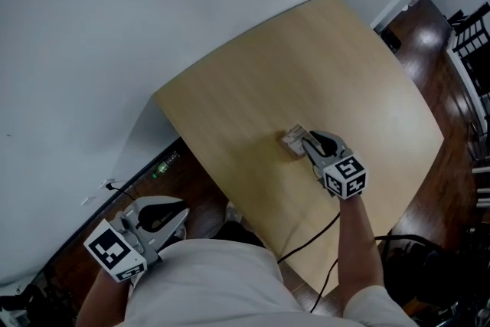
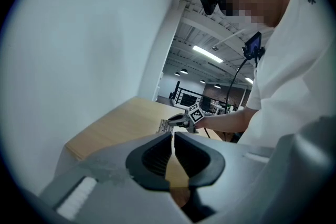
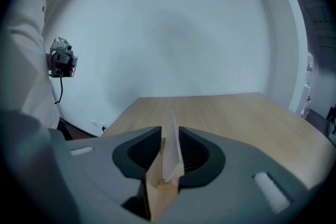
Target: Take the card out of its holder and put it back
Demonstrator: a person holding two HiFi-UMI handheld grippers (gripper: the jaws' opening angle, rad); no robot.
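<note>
A pale card (image 3: 172, 157) stands on edge in a small wooden holder (image 3: 160, 191) on the light wood table (image 1: 344, 73). My right gripper (image 3: 169, 131) reaches around it, one pad on each side and the jaws parted, with a slight gap to the card. The head view has the card and holder (image 1: 293, 137) just ahead of the right gripper (image 1: 305, 142). My left gripper (image 1: 180, 220) hangs off the table's left edge near my body, its pads together and holding nothing. The left gripper view (image 2: 172, 136) looks across the table at the card (image 2: 164, 125).
A white wall borders the table's far and left sides. Dark wood floor lies below, with a green bottle (image 1: 164, 163) and cables beside the wall. A black cable (image 1: 306, 241) runs off the table's near edge. Black chairs (image 1: 471, 34) stand at the far right.
</note>
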